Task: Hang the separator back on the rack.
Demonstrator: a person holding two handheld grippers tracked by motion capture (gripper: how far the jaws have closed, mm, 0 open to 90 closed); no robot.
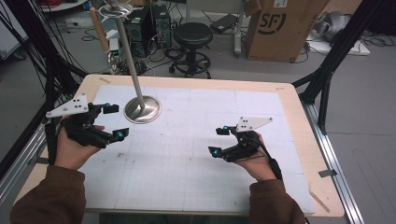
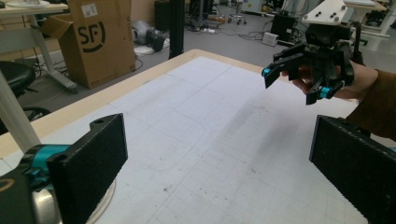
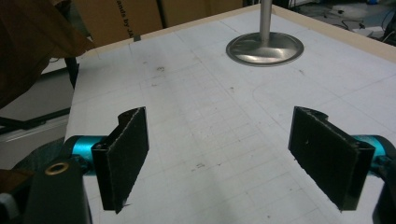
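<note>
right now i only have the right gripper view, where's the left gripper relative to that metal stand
observer: In the high view the left gripper is just left of the stand's round base, close beside it. I cannot tell whether they touch.
operator: are its jaws open
observer: Yes. The left gripper view shows both jaws wide apart with nothing between them.
operator: whats on top of the pole, mine cuts it off
observer: The pole runs up to a round metal top piece, seen in the high view.
</note>
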